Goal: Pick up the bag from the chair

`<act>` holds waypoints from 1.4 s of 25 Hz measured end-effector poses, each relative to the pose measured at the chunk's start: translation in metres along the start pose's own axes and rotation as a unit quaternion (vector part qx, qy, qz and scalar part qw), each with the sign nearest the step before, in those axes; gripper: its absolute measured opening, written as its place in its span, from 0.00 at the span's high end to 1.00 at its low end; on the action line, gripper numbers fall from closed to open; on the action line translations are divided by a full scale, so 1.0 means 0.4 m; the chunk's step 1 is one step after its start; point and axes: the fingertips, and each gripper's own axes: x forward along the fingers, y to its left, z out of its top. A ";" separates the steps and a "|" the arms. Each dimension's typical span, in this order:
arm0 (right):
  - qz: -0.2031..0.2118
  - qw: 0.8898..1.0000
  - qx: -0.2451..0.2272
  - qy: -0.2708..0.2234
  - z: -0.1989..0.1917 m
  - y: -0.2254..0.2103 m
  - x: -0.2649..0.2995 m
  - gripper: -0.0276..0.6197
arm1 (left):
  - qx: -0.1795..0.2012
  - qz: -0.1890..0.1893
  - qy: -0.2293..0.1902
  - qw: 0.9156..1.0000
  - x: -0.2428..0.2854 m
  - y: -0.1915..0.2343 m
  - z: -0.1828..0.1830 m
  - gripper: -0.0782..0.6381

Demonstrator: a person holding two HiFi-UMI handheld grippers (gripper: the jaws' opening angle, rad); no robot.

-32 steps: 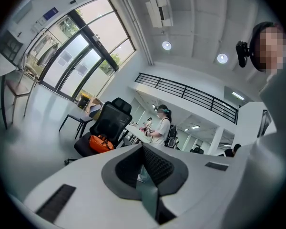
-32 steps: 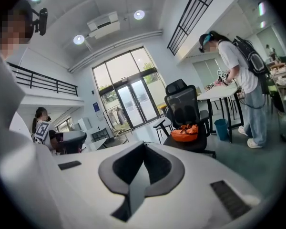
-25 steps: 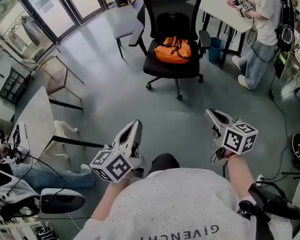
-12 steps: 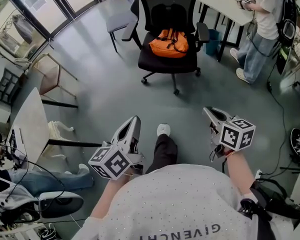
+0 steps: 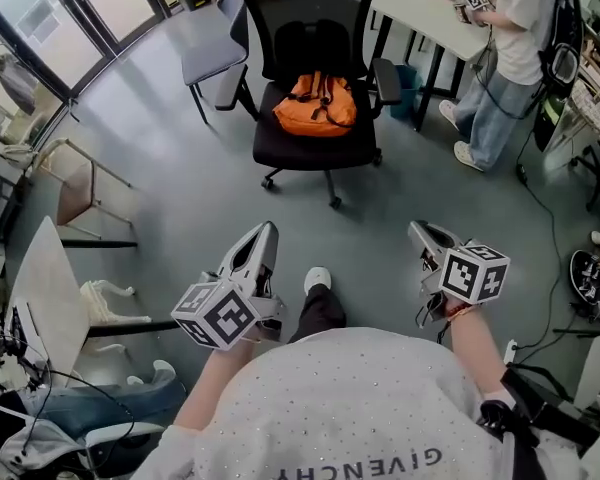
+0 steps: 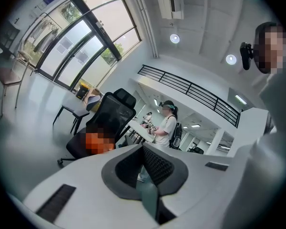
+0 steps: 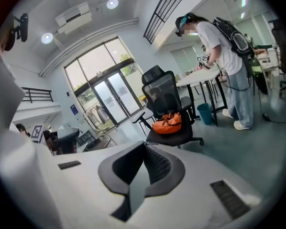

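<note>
An orange bag (image 5: 315, 103) lies on the seat of a black office chair (image 5: 310, 140) at the top middle of the head view. Both grippers are held low, in front of my body and well short of the chair, with bare floor between. My left gripper (image 5: 264, 230) points towards the chair with its jaws together and nothing in them. My right gripper (image 5: 418, 230) is likewise shut and empty. In the right gripper view the bag (image 7: 168, 123) shows on the chair (image 7: 164, 99) beyond the jaws (image 7: 144, 146). In the left gripper view the chair (image 6: 109, 120) stands to the left of the jaws (image 6: 144, 149).
A person (image 5: 500, 58) stands at a white table (image 5: 425, 8) right of the chair, with a blue bin (image 5: 405, 80) under it. A grey chair (image 5: 208, 60) stands behind on the left. A beige chair (image 5: 75, 183) and a white table (image 5: 45, 293) are at left. Cables (image 5: 555, 258) lie at right.
The chair and bag have come nearer and lower in the head view as I walk towards them, a foot stepping forward. Both grippers stay shut and level.
</note>
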 end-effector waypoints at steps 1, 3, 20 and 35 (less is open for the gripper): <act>-0.005 1.000 -0.001 -0.004 0.017 -0.004 0.017 0.95 | 0.001 -0.003 0.002 1.000 0.024 0.008 0.016 0.87; -0.010 1.000 -0.007 -0.010 0.058 -0.003 0.054 0.95 | 0.005 -0.009 0.006 1.000 0.069 0.026 0.053 0.87; -0.059 0.997 -0.002 -0.051 0.350 -0.057 0.326 0.95 | 0.004 -0.040 0.003 0.999 0.402 0.227 0.315 0.87; -0.042 0.998 0.047 -0.028 0.408 -0.045 0.556 0.95 | -0.002 -0.030 0.012 0.999 0.496 0.373 0.392 0.87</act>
